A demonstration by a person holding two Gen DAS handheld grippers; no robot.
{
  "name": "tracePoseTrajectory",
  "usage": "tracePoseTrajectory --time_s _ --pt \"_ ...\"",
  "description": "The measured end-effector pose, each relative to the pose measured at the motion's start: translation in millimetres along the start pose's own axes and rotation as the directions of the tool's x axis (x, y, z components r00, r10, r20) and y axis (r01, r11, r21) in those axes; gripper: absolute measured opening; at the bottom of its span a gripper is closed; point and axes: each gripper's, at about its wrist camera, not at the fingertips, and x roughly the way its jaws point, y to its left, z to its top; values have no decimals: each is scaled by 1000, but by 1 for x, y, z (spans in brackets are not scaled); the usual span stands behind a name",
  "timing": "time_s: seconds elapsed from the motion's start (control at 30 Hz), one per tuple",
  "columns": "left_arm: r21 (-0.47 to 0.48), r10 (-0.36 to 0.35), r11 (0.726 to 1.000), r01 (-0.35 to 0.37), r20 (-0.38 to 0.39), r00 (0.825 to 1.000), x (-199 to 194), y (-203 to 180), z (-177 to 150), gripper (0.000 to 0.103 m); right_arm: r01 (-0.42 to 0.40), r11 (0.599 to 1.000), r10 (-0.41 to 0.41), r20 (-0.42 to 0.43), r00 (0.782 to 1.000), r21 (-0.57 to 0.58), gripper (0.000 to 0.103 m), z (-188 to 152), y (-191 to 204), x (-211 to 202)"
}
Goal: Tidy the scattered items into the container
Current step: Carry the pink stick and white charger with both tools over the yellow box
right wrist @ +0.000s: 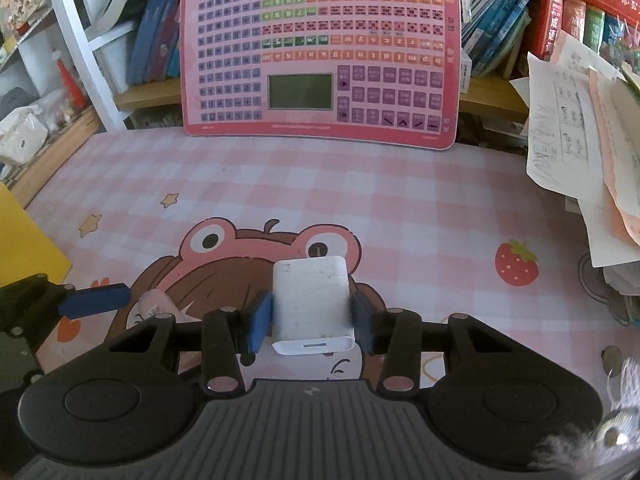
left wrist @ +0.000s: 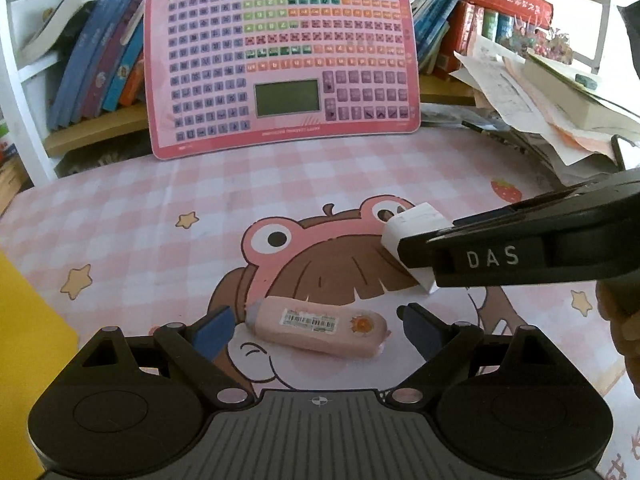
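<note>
The right gripper (right wrist: 312,316) squeezes a white plastic charger block (right wrist: 311,300) between its blue pads, just above the pink checked desk (right wrist: 400,200). The left gripper (left wrist: 316,326) is wide open around a pink plastic correction tape (left wrist: 320,326) lying on the desk.

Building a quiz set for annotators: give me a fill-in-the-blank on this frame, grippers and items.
1. The right gripper is shut on the white ____.
2. The pink correction tape lies between the open fingers of the ____ gripper.
3. The pink keyboard toy leans against a shelf of ____.
4. The desk mat has a red ____ printed right of the cartoon girl.

Missing words: charger; left; books; strawberry
</note>
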Motion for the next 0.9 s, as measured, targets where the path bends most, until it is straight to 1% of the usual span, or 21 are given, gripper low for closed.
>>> tracePoseTrajectory --time_s 0.07,0.13,0.2,0.47,0.5,0.57,0.6,0.73,0.8,0.83,0.9 --pt "0 -3 1000 3 -7 1000 3 1 0 92 -3 1000 3 -9 1000 1 42 0 -1 3" --pt "2 10 1000 -10 -16 1000 7 1 0 92 -9 1000 10 -29 1000 22 43 -1 -4 6" --pt "1 19 1000 -19 -24 1000 9 2 -1 92 -13 1000 14 -24 1000 26 43 -2 -5 6" --pt "25 26 999 -26 -14 1000 9 2 2 92 -10 1000 10 -27 1000 12 43 1 -3 7" --pt "27 27 999 -26 -15 1000 9 2 2 90 -7 1000 7 -27 1000 6 43 1 -2 7" --pt "35 23 999 -22 -10 1000 8 2 3 81 -2 1000 2 -28 1000 2 42 2 -2 10" --pt "41 18 999 -17 -9 1000 7 1 3 78 0 1000 0 -29 1000 3 42 2 -1 10" --pt "62 7 998 -6 -11 1000 6 1 2 78 13 1000 -12 -33 999 15 42 0 -1 9" --pt "58 15 998 -14 -12 1000 5 2 1 78 16 1000 -15 -34 999 24 42 -3 -1 5" --pt "38 17 999 -16 -19 1000 4 3 1 78 13 1000 -12 -29 1000 27 42 -4 -1 1" --pt "2 -1 1000 1 -26 1000 -1 6 0 77 7 1000 -6 -20 1000 29 42 -6 -1 -6"
